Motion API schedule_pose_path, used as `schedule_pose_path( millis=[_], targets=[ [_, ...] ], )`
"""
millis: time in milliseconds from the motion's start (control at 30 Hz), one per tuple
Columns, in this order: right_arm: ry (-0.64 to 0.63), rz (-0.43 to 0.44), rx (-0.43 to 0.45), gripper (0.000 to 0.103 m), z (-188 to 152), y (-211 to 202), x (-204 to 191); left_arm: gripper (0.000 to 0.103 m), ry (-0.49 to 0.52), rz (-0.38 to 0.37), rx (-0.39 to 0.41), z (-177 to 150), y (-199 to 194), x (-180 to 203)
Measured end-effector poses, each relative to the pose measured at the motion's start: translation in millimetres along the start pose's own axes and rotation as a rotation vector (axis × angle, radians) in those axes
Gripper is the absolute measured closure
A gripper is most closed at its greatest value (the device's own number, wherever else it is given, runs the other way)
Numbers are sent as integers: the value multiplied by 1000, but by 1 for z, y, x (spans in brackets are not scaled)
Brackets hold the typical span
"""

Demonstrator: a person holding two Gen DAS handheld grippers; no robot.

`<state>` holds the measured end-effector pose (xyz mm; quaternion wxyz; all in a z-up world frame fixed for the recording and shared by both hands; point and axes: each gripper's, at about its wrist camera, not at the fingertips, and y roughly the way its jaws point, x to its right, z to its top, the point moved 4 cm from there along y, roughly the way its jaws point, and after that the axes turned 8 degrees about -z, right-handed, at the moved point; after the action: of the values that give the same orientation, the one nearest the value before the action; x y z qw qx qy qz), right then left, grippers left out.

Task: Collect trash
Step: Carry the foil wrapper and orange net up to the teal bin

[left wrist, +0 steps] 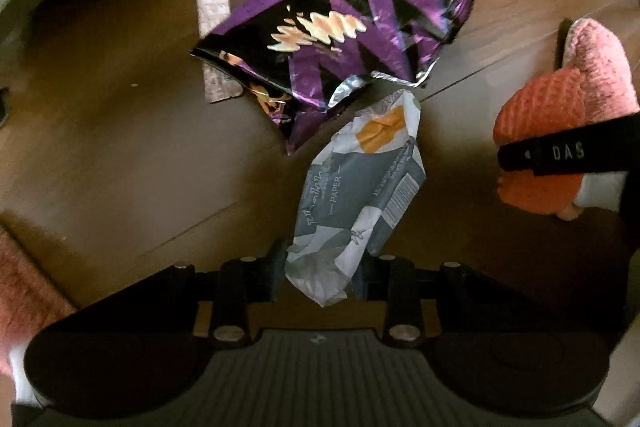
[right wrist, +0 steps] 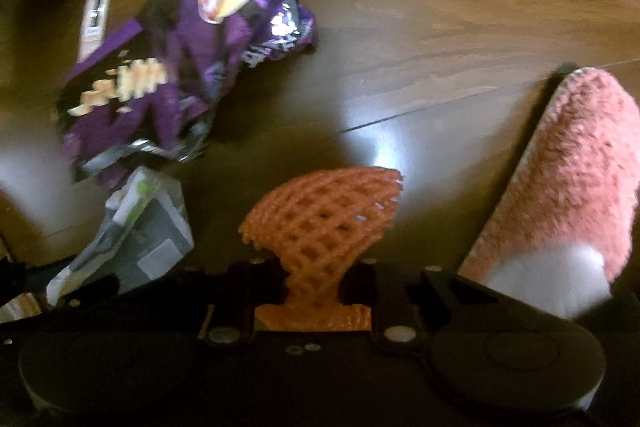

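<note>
My left gripper (left wrist: pixel 320 271) is shut on a crumpled grey-and-white paper wrapper (left wrist: pixel 356 195) and holds it above the wooden floor. The wrapper also shows at the left of the right wrist view (right wrist: pixel 140 227). My right gripper (right wrist: pixel 316 279) is shut on an orange foam fruit net (right wrist: pixel 324 223); the net and the right gripper's black finger show at the right of the left wrist view (left wrist: pixel 540 119). A purple chip bag (left wrist: pixel 360 15) lies on the floor beyond both grippers and also shows in the right wrist view (right wrist: pixel 192 39). A slim pinkish wrapper (left wrist: pixel 212 11) lies partly under the bag's left edge.
A pink fuzzy slipper (right wrist: pixel 572 183) stands at the right, close to the right gripper, and shows in the left wrist view (left wrist: pixel 596 47). Another pink fuzzy shape (left wrist: pixel 24 291) is at the lower left. The wooden floor (right wrist: pixel 440 27) stretches beyond.
</note>
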<state>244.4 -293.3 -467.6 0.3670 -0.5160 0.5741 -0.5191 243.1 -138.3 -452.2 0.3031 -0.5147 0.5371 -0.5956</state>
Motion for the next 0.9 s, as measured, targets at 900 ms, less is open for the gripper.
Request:
schedule_pose_path(
  millis=[900],
  targets=[
    [-153, 237, 613, 85, -110, -330, 13, 71, -146, 126, 582, -94, -341, 53]
  ],
)
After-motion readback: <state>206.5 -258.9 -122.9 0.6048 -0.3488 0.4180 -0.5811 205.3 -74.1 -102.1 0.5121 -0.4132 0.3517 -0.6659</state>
